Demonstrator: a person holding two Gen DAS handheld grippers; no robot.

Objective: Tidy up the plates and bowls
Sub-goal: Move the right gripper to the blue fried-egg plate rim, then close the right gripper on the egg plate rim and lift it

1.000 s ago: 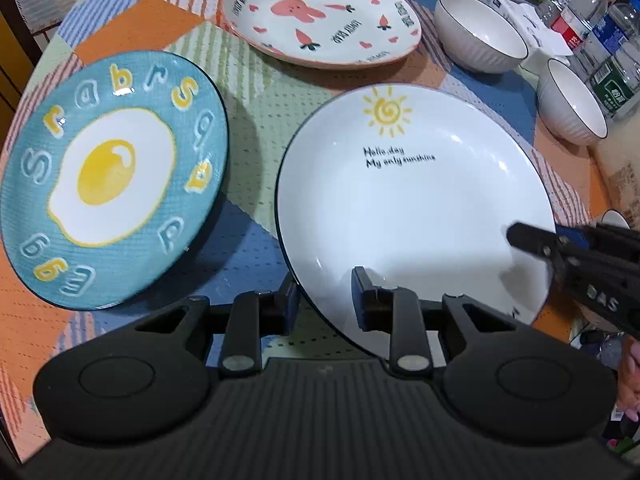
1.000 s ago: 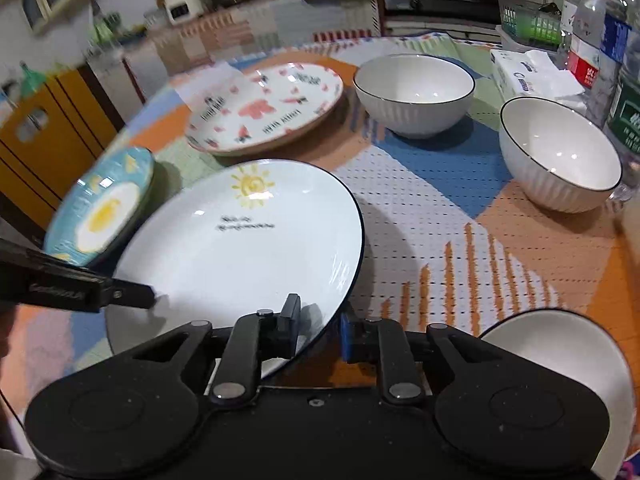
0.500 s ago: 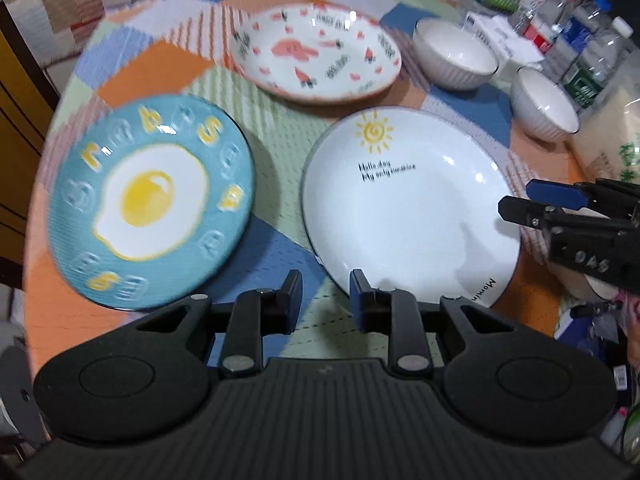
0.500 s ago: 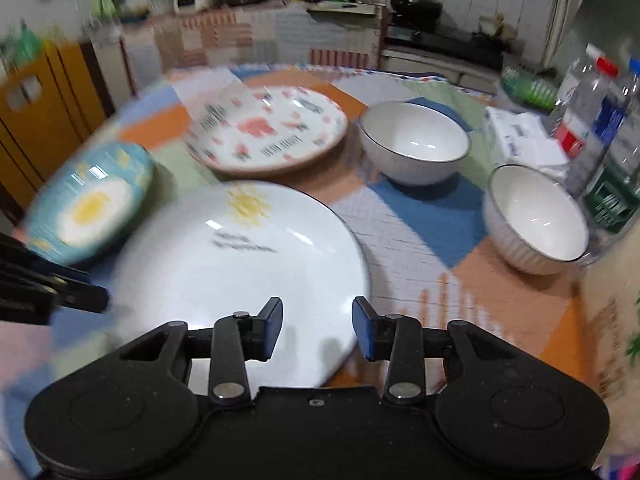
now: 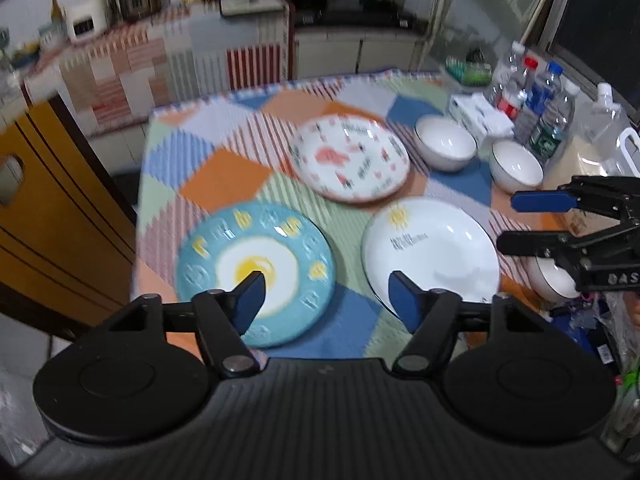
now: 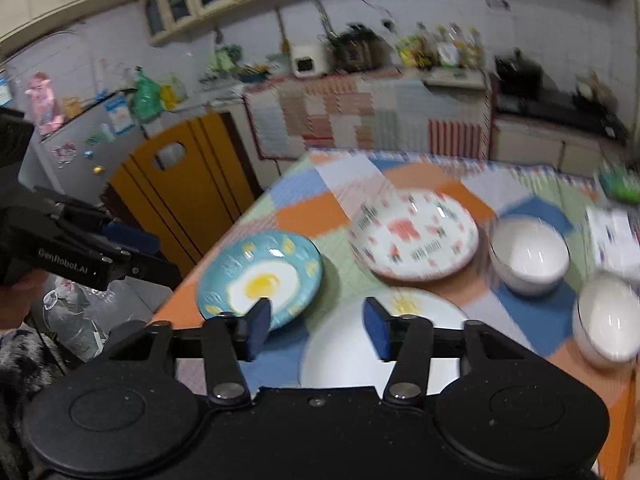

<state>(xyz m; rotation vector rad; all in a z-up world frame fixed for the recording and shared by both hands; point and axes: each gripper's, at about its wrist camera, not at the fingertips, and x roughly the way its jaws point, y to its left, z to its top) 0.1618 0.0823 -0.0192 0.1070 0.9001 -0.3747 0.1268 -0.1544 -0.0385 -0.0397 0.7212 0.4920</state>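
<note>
Three plates lie on the patchwork table: a blue egg plate (image 5: 256, 270) at the left, a white sun plate (image 5: 430, 250) at the right and a pink rabbit plate (image 5: 350, 160) behind. Two white bowls (image 5: 445, 148) (image 5: 516, 170) stand at the back right; a third bowl (image 5: 554, 280) sits under the right gripper. My left gripper (image 5: 324, 296) is open and empty, raised above the table's near edge. My right gripper (image 6: 316, 326) is open and empty, also raised; it shows in the left wrist view (image 5: 516, 220). The same plates show in the right wrist view (image 6: 260, 278) (image 6: 414, 236).
Water bottles (image 5: 536, 100), a tissue pack (image 5: 478, 114) and a large jug (image 5: 600, 132) crowd the table's right side. A yellow wooden cabinet (image 5: 52, 220) stands left of the table. A kitchen counter (image 5: 180, 52) runs behind.
Both grippers have pulled up and back from the white sun plate and opened wider. The plates and bowls have not moved.
</note>
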